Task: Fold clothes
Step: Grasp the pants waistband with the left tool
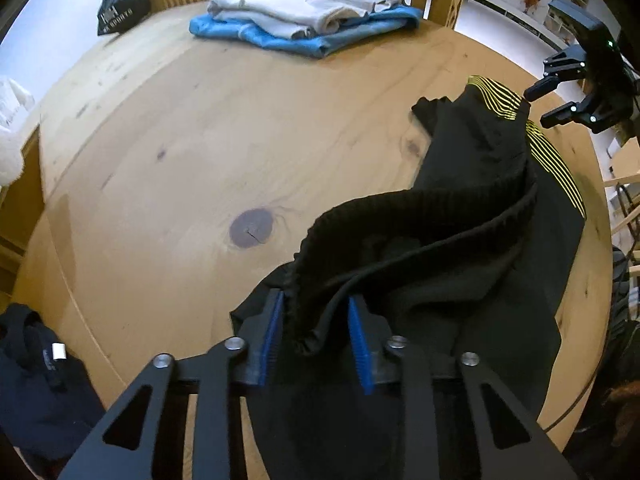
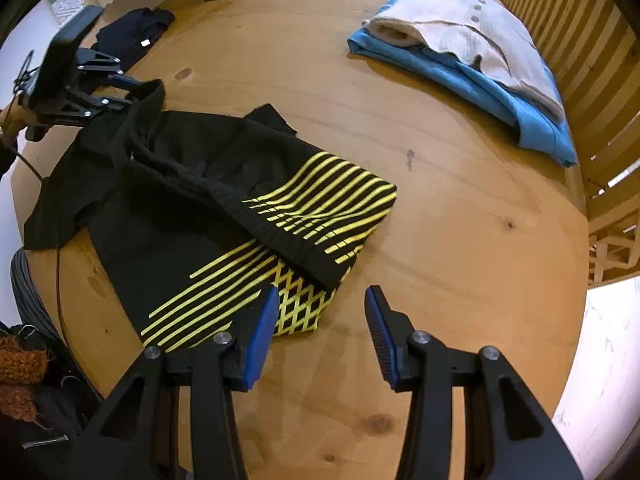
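While spread across the near edge of the round wooden desk [image 2: 460, 208], lies partly doubled over, waistband side rolled toward the middle: black shorts [image 2: 192, 216] with yellow stripes, one leg flat beneath, its hem hanging just past the rim on the left hand-held gripper's side. Judged light, limp and a little slick, likely sports fabric; apt to sag and slide rather than keep a crease. Stiffest part looks to be the ribbed elastic waistband [image 1: 404, 216], so best taken there or at the hem corners, never mid-panel.

Farther off, near the slatted wooden railing [image 2: 560, 28] at the desk's far edge, well apart from the shorts: a finished stack, cream buttoned garment [image 2: 464, 28] on top of a blue garment [image 2: 532, 120]. At another edge, a dark navy garment [image 2: 132, 36], unfolded.

Left hand-held gripper [image 1: 316, 332]: blue pads [image 1: 272, 332] partly apart with the bunched waistband lifted between them; whether truly pinched or merely draped, cannot tell.

Right hand-held gripper [image 2: 322, 332]: spread wide, holding nothing, hovering just beside the striped hem corner [image 2: 304, 312].
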A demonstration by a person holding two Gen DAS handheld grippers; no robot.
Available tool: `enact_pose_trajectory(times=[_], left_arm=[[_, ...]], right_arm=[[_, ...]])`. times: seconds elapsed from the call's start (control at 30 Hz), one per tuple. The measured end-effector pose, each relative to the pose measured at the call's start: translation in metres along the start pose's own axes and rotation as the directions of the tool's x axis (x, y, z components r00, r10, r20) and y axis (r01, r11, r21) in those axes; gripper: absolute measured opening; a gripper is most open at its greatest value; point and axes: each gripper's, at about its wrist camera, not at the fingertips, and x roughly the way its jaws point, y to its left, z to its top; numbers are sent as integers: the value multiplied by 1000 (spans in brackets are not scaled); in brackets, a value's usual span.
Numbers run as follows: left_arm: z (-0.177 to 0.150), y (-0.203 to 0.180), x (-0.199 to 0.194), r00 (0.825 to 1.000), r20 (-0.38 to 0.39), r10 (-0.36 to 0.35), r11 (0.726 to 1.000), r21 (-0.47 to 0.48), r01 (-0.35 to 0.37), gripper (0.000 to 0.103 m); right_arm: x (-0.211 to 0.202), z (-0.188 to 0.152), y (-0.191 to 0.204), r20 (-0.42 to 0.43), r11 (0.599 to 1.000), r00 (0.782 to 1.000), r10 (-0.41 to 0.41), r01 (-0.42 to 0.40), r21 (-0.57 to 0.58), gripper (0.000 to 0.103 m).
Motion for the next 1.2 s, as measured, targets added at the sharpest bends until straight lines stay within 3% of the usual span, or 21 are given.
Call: enact_pose_trajectory(times=[0.2, 0.57, 0.7, 0.8, 0.93, 1.2], left_arm=[[6, 11, 4, 999, -10, -41, 997, -62, 41, 18], [13, 10, -5, 999, -10, -34, 996, -80, 33, 18], [7, 11, -10, 999, -1, -38, 996, -78, 38, 18], [2, 19, -10, 999, -9, -40, 996, -74, 39, 18], [6, 26, -4, 999, -11, -30, 994, -104, 29, 18], [8, 50, 5, 999, -37, 15, 983, -180, -22, 18]], right_arm=[[4, 3, 9, 5, 994, 998, -55, 55, -91, 44], [6, 30, -19, 57, 998, 998, 27, -30, 54, 42], [12, 29, -14, 53, 999, 999, -4, 2, 52, 23], [3, 24, -11, 60, 1000, 998, -14, 14, 5, 25], [-14, 9, -16, 83, 998, 995, -47, 50, -28, 43], [-5, 10, 3, 84, 972, 993, -81, 98, -215, 43]])
